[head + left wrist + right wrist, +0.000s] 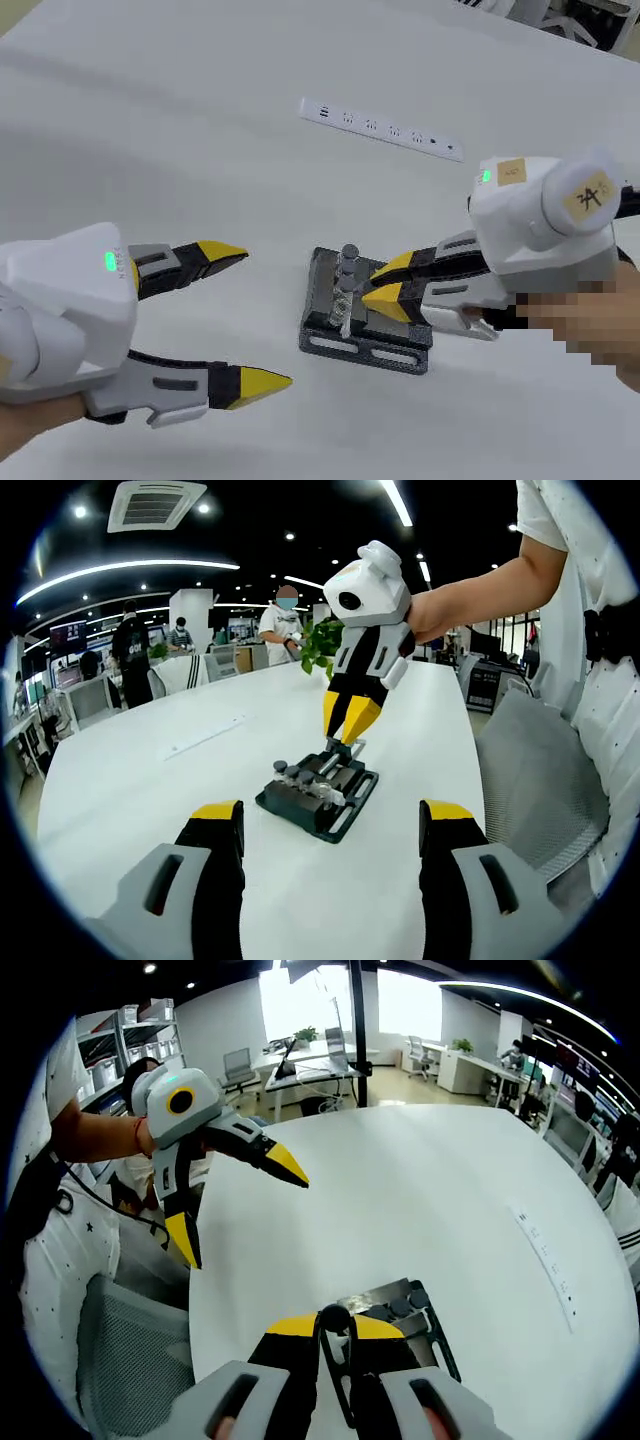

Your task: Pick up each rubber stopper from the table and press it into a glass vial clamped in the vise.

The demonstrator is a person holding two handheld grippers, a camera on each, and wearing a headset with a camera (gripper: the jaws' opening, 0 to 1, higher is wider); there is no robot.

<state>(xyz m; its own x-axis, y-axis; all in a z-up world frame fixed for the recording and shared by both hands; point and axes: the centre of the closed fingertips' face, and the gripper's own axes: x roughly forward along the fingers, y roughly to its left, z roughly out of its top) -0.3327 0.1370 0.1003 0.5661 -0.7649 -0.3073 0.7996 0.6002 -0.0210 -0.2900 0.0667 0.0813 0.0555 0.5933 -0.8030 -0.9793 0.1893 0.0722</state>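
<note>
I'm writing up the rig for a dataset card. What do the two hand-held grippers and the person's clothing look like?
Both the left hand-held gripper and the right hand-held gripper have rounded white housings with a green light, grey-and-black jaws and pointed yellow tips. The right one carries tan stickers, one with a handwritten mark. The person wears a white, dark-speckled short-sleeved shirt.

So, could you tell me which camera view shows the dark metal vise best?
The left gripper view: the dark metal vise shows nearly whole, glass vials upright in it. In the head view the right gripper covers its right part; in the right gripper view that gripper's jaws, closed on a dark rubber stopper, hide most of it.
</note>
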